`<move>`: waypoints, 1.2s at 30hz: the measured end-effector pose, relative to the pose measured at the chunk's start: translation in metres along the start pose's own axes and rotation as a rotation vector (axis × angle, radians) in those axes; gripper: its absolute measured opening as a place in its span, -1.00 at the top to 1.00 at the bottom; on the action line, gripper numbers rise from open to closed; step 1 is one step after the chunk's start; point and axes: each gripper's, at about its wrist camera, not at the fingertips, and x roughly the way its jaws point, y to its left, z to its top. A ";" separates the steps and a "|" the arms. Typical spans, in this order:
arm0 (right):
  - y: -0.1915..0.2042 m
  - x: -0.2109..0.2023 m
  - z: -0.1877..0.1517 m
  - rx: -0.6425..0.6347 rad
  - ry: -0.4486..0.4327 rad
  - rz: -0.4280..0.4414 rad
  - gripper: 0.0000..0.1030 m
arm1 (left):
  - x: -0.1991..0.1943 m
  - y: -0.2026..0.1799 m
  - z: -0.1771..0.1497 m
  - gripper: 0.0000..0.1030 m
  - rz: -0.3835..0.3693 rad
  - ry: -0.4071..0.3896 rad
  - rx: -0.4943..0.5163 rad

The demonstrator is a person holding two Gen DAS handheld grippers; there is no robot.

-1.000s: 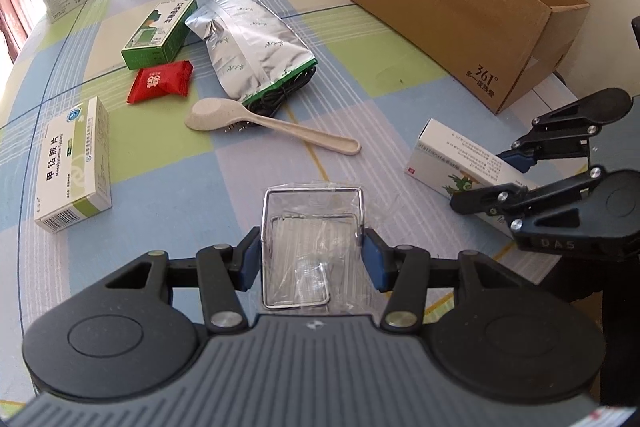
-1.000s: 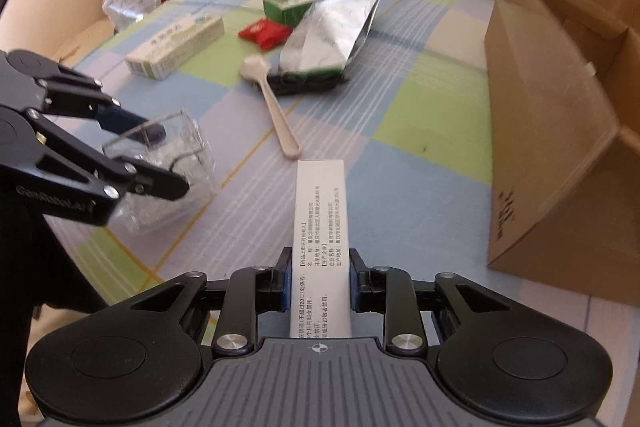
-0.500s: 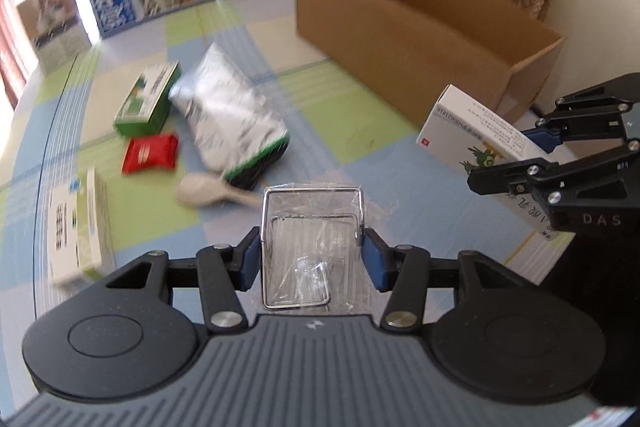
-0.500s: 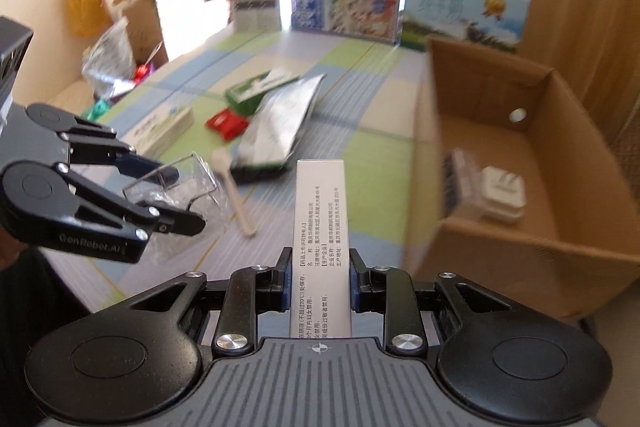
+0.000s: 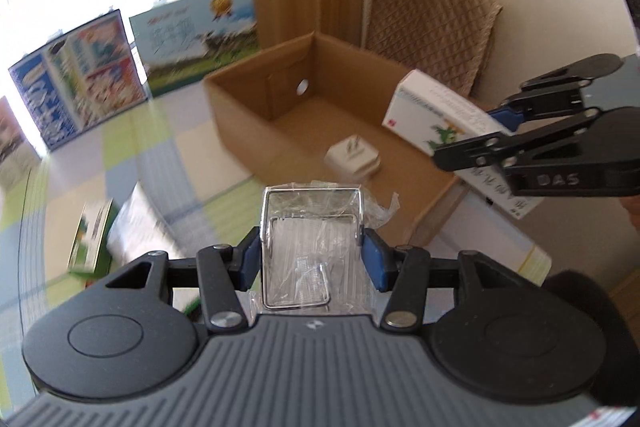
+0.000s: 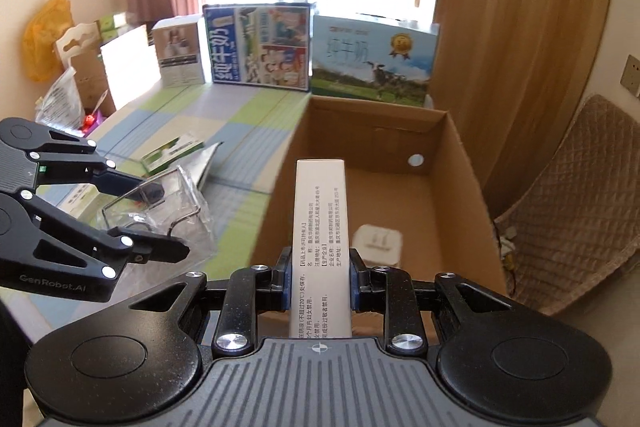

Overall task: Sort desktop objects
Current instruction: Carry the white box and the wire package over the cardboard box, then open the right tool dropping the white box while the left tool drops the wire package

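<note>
My left gripper [image 5: 311,259] is shut on a clear plastic packet with a wire clip [image 5: 310,227], held in the air near the front edge of the open cardboard box [image 5: 256,131]. My right gripper [image 6: 319,279] is shut on a long white medicine box [image 6: 320,227], held over the cardboard box's [image 6: 460,163] near wall. A white plug adapter [image 5: 352,161] lies on the box floor; it also shows in the right wrist view [image 6: 380,243]. The right gripper and medicine box [image 5: 436,115] show at the right of the left wrist view. The left gripper with the packet [image 6: 160,203] shows at the left of the right wrist view.
On the checkered table [image 6: 240,123] lie a green box [image 6: 172,151], a silver foil bag [image 6: 204,163] and a white medicine box. Milk cartons [image 6: 256,47] stand at the table's far edge. A padded chair [image 6: 580,187] stands right of the cardboard box.
Both grippers have risen and swung from the table toward the cardboard box, carrying the packet and the medicine box. The box's inside with the adapter has come into view.
</note>
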 end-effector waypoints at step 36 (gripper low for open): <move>-0.090 0.066 0.009 0.111 0.071 -0.014 0.55 | 0.109 -0.025 0.061 -0.01 -0.063 0.012 0.026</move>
